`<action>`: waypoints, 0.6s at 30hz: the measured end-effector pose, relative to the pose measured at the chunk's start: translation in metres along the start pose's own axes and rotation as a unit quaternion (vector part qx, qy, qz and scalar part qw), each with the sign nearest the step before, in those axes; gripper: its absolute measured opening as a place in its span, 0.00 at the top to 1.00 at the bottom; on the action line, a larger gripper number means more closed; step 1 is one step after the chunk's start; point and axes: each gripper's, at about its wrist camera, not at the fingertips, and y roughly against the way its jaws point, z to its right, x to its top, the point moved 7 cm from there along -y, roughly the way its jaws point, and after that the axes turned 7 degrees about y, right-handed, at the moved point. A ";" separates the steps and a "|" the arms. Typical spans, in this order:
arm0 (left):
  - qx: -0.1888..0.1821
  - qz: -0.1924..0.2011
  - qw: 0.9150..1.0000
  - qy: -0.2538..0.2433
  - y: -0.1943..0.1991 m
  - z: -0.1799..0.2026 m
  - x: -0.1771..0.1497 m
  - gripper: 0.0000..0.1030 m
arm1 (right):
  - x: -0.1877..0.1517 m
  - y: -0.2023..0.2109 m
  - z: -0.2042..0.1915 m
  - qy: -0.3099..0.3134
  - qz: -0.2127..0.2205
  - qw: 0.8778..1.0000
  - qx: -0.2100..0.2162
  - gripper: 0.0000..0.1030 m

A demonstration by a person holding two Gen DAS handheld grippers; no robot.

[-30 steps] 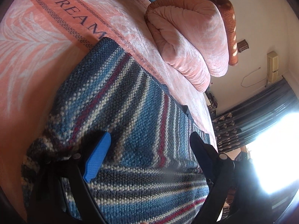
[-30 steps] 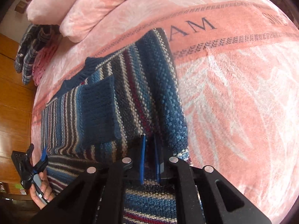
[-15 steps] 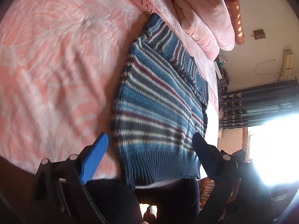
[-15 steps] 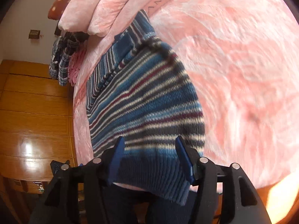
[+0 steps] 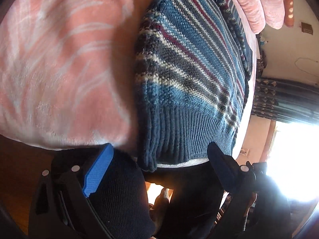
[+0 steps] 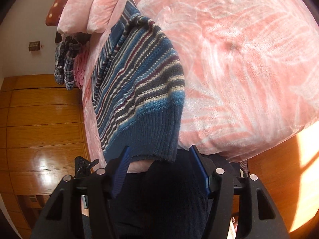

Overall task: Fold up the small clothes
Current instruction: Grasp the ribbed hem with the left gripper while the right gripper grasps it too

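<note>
Blue knitted sweater with white, grey and maroon stripes (image 5: 191, 75) lies flat on the pink plush bedspread with a pale leaf pattern (image 5: 59, 59), at the near edge of the bed. Its dark blue ribbed hem (image 6: 151, 139) hangs slightly over that edge, pointing toward the cameras.

Left gripper (image 5: 159, 169): jaws wide apart, nothing between them. Its blue-padded finger (image 5: 97, 173) sits below the bed edge to the left of the hem; the black finger (image 5: 221, 163) is near the hem's right corner. Can't tell if either touches the knit.

Right gripper (image 6: 159, 171): jaws also spread wide and empty, blue pads (image 6: 121, 169) either side of the hem, just below it. No clear contact with the fabric.

Dark knit-clad part of the person (image 6: 169, 199) fills the space under both grippers, tight against the bed edge.

In the right wrist view the sweater runs from the near edge toward the far left, with a folded layer bunched along its far end. A rolled pink plush blanket (image 6: 89, 10) lies at the far end of the bed. A blue plaid garment (image 6: 65, 63) and something pink knitted (image 6: 79, 69) sit on the bed's far left side. Glossy wooden panelling (image 6: 39, 129) on the left.

Left wrist view: dark patterned curtain (image 5: 283, 99) and bright window glare on the right. Bedspread is motion-blurred.
</note>
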 end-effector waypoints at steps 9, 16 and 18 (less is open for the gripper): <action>-0.016 0.011 1.000 0.007 -0.011 -0.002 -0.006 0.33 | -0.007 -0.034 0.002 -0.006 -0.026 1.000 0.003 0.43; -0.029 -0.001 0.999 0.018 -0.001 -0.020 -0.005 0.64 | -0.006 -0.055 0.003 -0.014 -0.041 0.999 0.006 0.44; -0.031 -0.004 0.999 0.017 -0.001 -0.023 -0.005 0.67 | -0.007 -0.058 0.004 -0.015 -0.043 0.999 0.006 0.44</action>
